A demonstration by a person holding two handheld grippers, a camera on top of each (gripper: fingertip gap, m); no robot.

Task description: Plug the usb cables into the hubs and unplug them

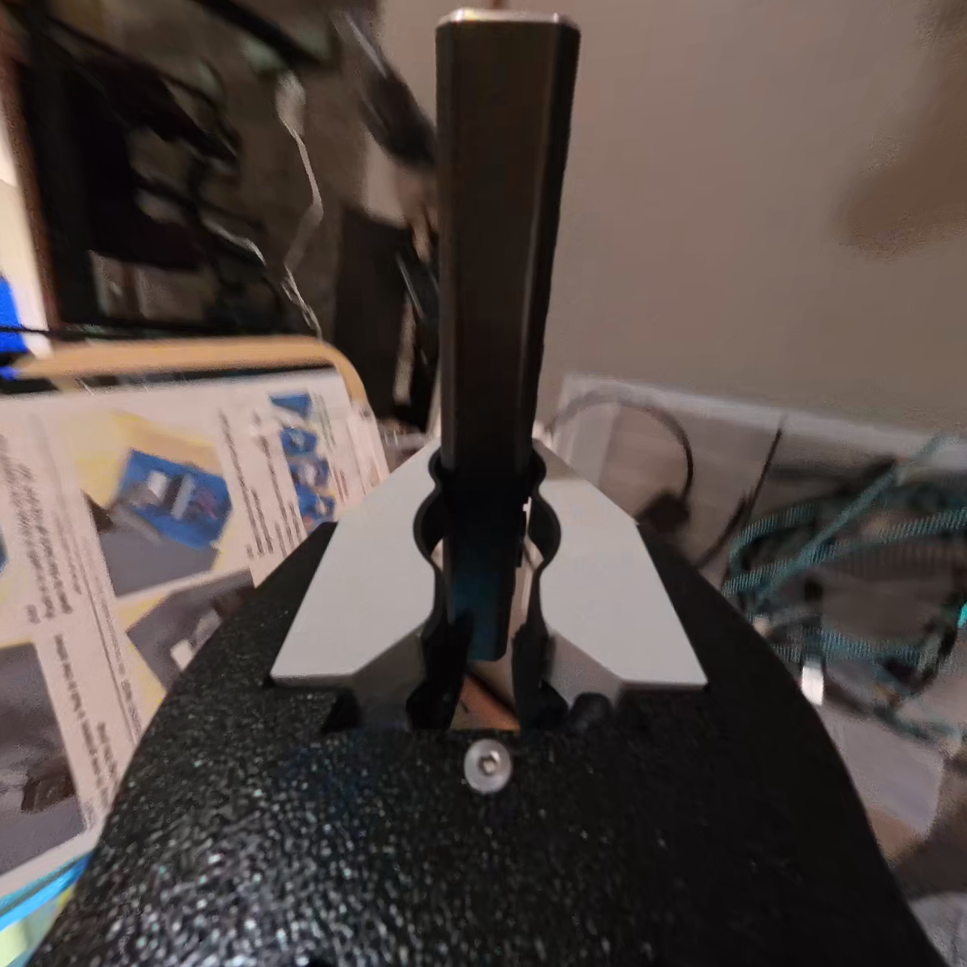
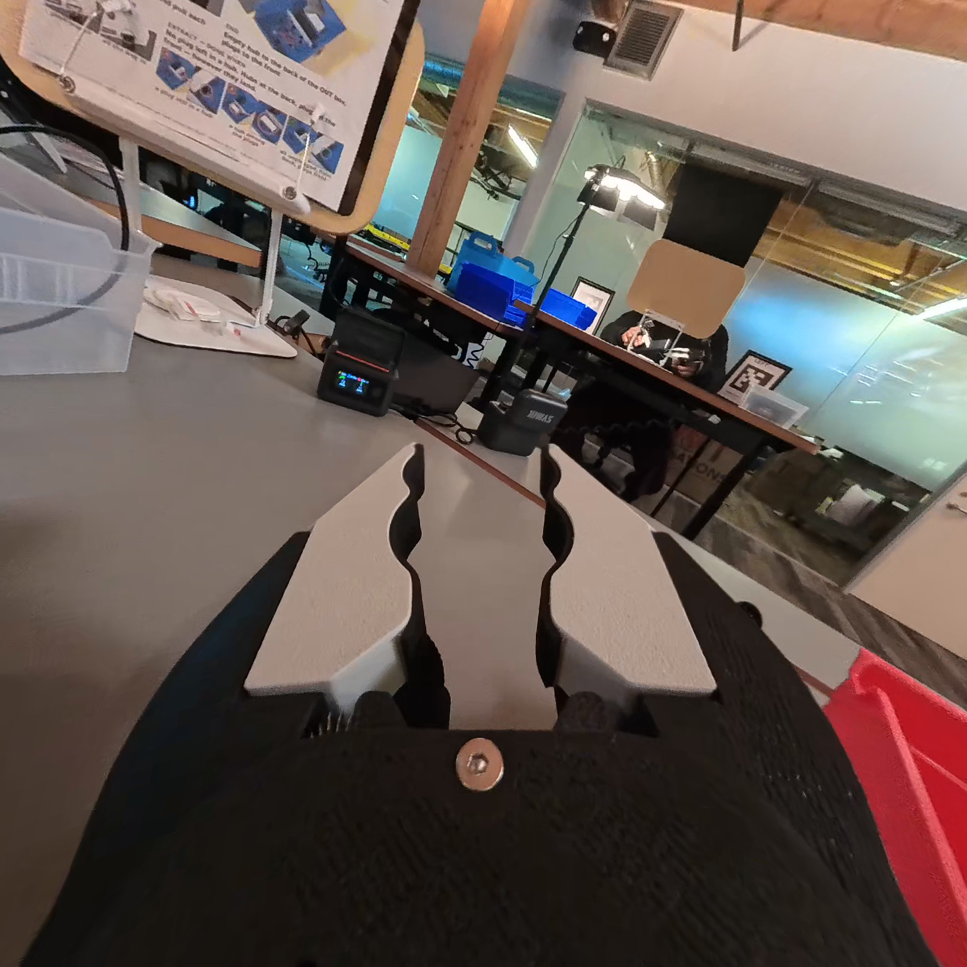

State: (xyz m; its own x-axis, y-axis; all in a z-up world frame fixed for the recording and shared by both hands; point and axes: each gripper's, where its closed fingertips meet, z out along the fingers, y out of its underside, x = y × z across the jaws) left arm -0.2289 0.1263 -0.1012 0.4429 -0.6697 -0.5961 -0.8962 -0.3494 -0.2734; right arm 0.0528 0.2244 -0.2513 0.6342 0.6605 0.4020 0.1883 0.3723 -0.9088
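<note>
In the left wrist view my left gripper (image 1: 486,471) is shut on a long dark metal USB hub (image 1: 505,235). The hub stands out past the fingertips, pointing forward and up. A tangle of teal and black USB cables (image 1: 837,539) lies in a clear bin (image 1: 680,413) to the right, blurred. In the right wrist view my right gripper (image 2: 481,458) is open and empty, held low over the grey table (image 2: 131,497). No hub or cable shows in the right wrist view.
An instruction sheet on a stand (image 2: 220,94) is at the upper left, and also shows in the left wrist view (image 1: 157,523). A clear plastic bin (image 2: 57,298) stands left. A red bin (image 2: 910,785) is at the right. A small black device with a lit screen (image 2: 361,374) and a black charger box (image 2: 523,421) sit near the table's far edge. A person sits at a far table (image 2: 675,356). My hands' fingertips stand some 35 cm from each other.
</note>
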